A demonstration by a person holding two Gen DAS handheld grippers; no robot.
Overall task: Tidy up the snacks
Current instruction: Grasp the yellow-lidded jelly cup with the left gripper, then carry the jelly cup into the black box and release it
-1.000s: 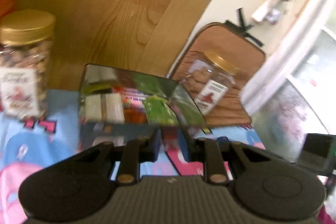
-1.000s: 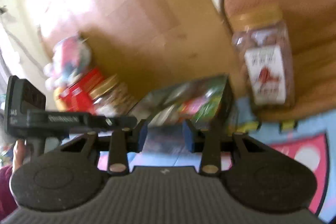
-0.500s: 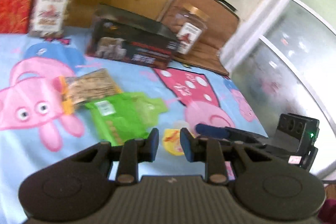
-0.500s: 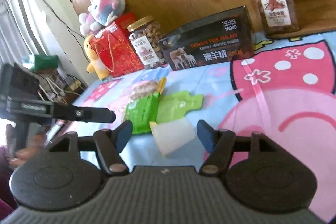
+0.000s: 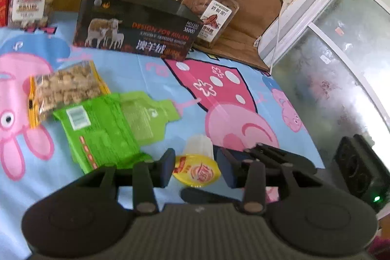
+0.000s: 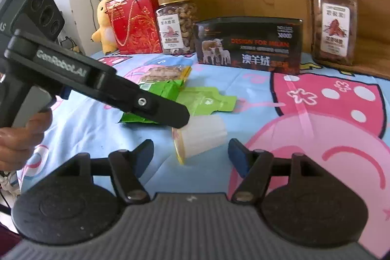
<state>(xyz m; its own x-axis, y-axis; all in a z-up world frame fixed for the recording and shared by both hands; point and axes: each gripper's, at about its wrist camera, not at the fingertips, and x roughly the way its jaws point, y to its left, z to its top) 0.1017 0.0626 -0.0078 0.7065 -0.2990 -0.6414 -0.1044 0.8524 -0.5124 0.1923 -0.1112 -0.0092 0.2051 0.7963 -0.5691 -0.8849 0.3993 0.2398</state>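
Both tools have dropped toward the loose snacks in the last half second, and your left tool, then nearly pressed together, now stands spread.

Item: small translucent jelly cup with yellow foil lid, on its side on the blue-and-pink cartoon cloth. It lies between the spread fingers of your right tool; neither tool pinches anything.

Hazards: both tools converge on this one cup, your left tool's finger hanging just above it. Close both and they may collide. The cup's smooth round wall may roll or squirt out under a squeeze.

Neighbours: crinkled green foil pouch and flat green spouted pouch, overlapping, just beside the cup; clear nut bag with yellow edge beyond.

Room: open cloth to the right. Black sheep-printed box and two gold-lidded jars line the back. The cloth's right edge drops off near your left tool.
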